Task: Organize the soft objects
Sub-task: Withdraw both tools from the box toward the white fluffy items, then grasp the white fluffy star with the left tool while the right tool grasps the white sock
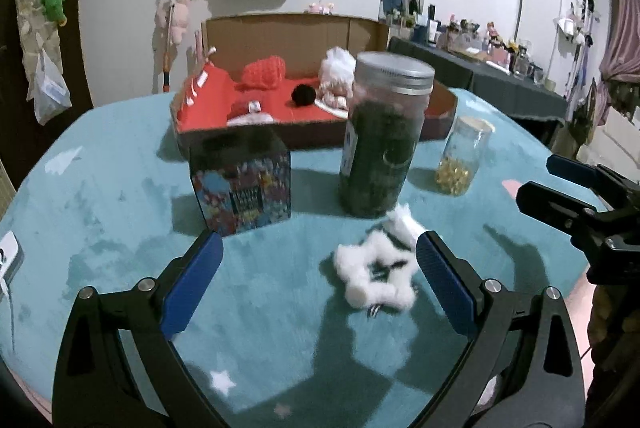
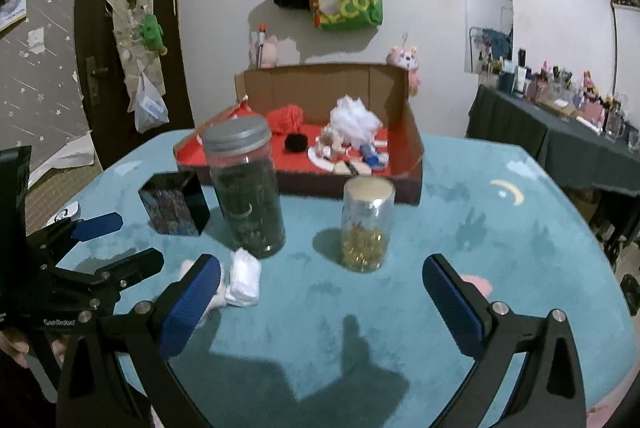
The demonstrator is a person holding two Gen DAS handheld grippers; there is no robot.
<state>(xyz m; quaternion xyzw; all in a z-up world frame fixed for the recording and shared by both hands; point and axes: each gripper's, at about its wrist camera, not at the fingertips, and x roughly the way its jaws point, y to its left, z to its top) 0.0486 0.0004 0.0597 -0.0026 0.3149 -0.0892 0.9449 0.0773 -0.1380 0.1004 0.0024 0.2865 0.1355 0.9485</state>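
Left gripper [image 1: 320, 284]: spread wide, nothing clamped; blue ribbed pads on black hinged fingers. White fluffy scrunchie-like piece [image 1: 378, 274] lying on the tabletop between the fingers, close against the right-hand pad (contact not discernible); lumpy ring shape, dark strands across its middle, soft cottony texture.

Right gripper [image 2: 322, 294]: likewise spread wide and empty, same blue textured pads. Same white piece just beyond and partly hidden behind the left-hand pad, outside the span of the fingers.

Further out, on the teal plush table cover [image 1: 120, 228] (short nap, pale star and moon motifs):
- Tall clear cylindrical jar [image 1: 380, 136] with grey metal screw lid, filled with dark green matter, upright just behind the white piece.
- Smaller clear jar [image 2: 367, 224] with pale lid, golden beads in the bottom, upright to the right.
- Square box [image 1: 242, 180] with multicoloured print, to the left.

Behind these: open cardboard box [image 2: 416, 148], brown corrugated walls, red lining. Inside: red knitted item [image 1: 262, 72], white fluffy item [image 1: 340, 62], black pompom [image 1: 303, 94], pale soft pieces.
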